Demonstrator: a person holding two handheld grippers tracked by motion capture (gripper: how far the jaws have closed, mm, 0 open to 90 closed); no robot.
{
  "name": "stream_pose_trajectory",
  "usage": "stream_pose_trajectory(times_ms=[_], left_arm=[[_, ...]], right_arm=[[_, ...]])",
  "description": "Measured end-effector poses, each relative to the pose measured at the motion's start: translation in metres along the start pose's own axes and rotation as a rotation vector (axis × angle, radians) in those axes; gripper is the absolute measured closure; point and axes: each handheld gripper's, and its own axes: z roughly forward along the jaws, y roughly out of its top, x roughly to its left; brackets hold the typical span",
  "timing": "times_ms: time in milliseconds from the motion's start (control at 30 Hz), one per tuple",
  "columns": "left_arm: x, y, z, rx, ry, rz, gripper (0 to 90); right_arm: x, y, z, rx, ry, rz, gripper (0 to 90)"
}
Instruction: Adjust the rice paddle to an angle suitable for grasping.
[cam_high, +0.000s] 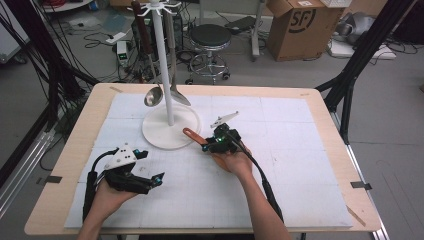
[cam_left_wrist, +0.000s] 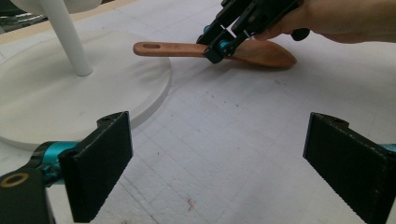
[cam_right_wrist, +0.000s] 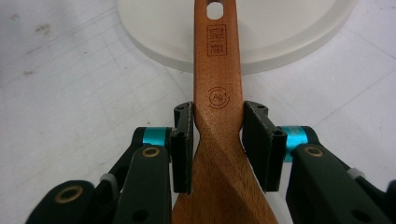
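At left we see the left gripper (cam_high: 159, 177) resting low over the worktop (cam_high: 300, 165), jaws wide apart and empty, right of it the white stand (cam_high: 170, 131), then the right gripper (cam_right_wrist: 217, 142) clamped, apparently firmly, on the wooden spatula (cam_right_wrist: 217, 88) at its neck, handle end over the stand's base.

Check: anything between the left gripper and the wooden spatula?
Nothing: in the left gripper view, bare white mat lies between the open left gripper and the wooden spatula.
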Motion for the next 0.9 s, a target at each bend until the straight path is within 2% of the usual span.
stream_pose_trajectory(times_ms=[167,300,533,567,900], left_arm=[[-0.001,0.000,0.001,-0.002,0.002,0.005,9.7],[-0.002,-0.001,0.003,0.002,0.003,0.001,10.6],[-0.003,-0.003,0.006,0.001,-0.011,0.002,18.4],[-0.003,-0.003,0.006,0.001,-0.011,0.004,19.2],[-0.004,-0.005,0.009,-0.007,0.001,0.000,33.3]], right_arm=[[0.005,-0.002,-0.007,-0.038,0.028,-0.001,64.8],[0.010,-0.006,-0.012,-0.042,0.047,-0.007,64.8],[0.017,-0.011,-0.019,-0.063,0.069,-0.033,64.8],[0.018,-0.012,-0.020,-0.062,0.074,-0.026,64.8],[0.033,-0.011,-0.029,-0.074,0.115,-0.064,64.8]])
